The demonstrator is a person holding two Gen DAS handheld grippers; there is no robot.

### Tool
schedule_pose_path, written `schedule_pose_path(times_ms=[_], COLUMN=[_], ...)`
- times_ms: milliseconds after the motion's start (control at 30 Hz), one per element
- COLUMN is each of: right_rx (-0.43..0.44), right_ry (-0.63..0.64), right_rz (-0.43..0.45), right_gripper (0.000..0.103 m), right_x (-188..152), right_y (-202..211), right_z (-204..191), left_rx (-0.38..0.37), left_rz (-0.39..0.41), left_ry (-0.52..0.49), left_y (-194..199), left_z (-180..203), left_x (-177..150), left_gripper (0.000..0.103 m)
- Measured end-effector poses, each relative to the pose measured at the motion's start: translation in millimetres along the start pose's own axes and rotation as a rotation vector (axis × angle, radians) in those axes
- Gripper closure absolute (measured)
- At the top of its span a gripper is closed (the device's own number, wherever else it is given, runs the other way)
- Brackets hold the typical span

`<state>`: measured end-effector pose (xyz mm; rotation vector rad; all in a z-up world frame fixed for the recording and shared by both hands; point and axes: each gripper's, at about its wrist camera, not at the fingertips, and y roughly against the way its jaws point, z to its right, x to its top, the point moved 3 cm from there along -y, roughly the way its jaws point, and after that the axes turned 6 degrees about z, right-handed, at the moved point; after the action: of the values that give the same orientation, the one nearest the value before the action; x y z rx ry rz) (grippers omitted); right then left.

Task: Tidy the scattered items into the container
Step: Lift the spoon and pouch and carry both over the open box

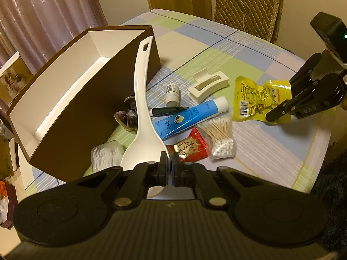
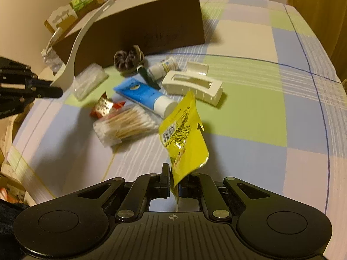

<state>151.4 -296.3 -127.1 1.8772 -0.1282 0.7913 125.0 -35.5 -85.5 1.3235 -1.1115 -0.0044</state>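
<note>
My left gripper is shut on the bowl of a white rice spoon, whose handle leans up against the brown box. The box has a white inside and stands open at the left. My right gripper is shut on the corner of a yellow snack packet, which is lifted off the cloth. In the left wrist view the right gripper sits at the right with the yellow packet. Scattered between them lie a blue tube, cotton swabs, a red sachet and a white hair claw.
A small white bottle, a dark pen, a brown scrunchie and a bag of floss picks lie by the box. The checked tablecloth runs to the right. A quilted chair back stands behind the table.
</note>
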Motion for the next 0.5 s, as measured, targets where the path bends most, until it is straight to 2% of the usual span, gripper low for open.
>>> schedule_pose_path(times_ms=[500], right_rx=[0.048], right_ry=[-0.092], right_rz=[0.085], right_gripper=[0.095], right_x=[21.1], right_y=[26.9], right_z=[8.1], left_rx=[-0.006], left_rz=[0.011], left_ry=[0.003], left_y=[-1.8], left_z=[-12.8], left_x=[3.7], left_gripper=[0.102])
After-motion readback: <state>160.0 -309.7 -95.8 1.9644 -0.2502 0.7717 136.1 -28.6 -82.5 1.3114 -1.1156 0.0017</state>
